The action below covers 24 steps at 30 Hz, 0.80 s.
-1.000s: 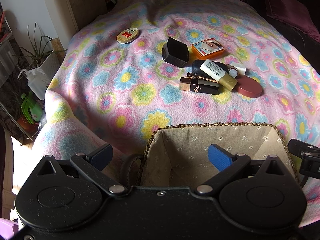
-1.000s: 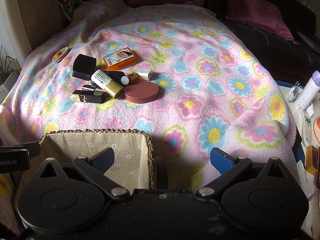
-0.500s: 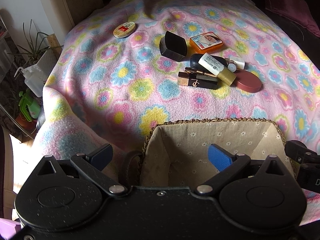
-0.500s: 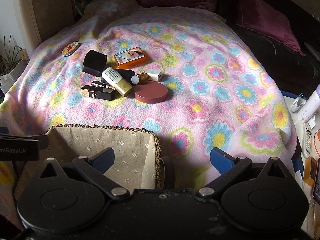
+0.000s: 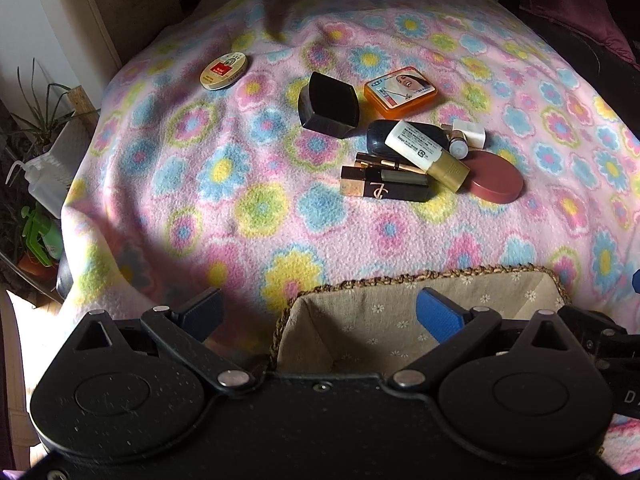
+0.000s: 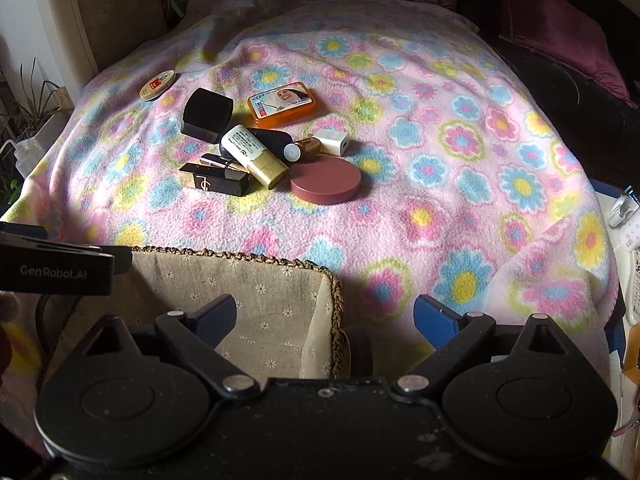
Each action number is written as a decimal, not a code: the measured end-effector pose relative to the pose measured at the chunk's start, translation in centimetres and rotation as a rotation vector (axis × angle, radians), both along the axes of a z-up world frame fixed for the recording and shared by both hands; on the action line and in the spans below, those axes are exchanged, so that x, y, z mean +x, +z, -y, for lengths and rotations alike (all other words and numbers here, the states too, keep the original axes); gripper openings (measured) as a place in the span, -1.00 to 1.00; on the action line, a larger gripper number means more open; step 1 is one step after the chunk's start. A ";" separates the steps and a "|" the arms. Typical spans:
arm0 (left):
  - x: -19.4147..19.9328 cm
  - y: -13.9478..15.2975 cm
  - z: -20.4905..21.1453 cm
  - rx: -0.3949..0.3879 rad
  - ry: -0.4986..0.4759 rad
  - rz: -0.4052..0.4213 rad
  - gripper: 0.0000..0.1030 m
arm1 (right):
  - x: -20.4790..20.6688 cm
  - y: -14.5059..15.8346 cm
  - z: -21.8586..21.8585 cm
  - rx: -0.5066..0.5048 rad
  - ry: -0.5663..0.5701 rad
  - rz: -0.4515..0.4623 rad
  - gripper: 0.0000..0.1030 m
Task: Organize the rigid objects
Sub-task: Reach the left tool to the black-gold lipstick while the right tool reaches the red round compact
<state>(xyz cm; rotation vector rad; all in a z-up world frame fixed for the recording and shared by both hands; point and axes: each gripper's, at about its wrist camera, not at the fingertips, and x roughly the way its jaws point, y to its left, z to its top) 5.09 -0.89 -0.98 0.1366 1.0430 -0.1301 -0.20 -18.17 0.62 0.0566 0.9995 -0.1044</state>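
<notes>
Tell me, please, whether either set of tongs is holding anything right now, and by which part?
Nothing is held. The left tongs stand open; the right tongs are closing on nothing, astride the basket rim.

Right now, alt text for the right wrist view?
Cosmetics cluster lies on a flowered blanket, beyond an empty fabric-lined basket. The right gripper, its jaws closing on nothing, straddles the basket's right rim.

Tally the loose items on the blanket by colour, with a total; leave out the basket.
Black: 3 – square case, dark oval case, lipstick box
Orange: 1 – tin
White or cream: 3 – tube, plug, round tin
Brown-red: 1 – round compact
Gold: 2 – lipstick, small vial
Total: 10
</notes>
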 end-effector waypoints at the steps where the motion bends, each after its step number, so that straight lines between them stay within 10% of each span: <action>1: 0.6 -0.1 0.1 -0.001 -0.004 0.002 0.91 | 0.5 0.0 0.1 0.001 -0.002 0.005 0.79; 24: 9.1 -4.7 4.4 -0.032 -0.185 -0.069 0.90 | 14.5 -7.6 1.6 -0.051 0.142 -0.050 0.56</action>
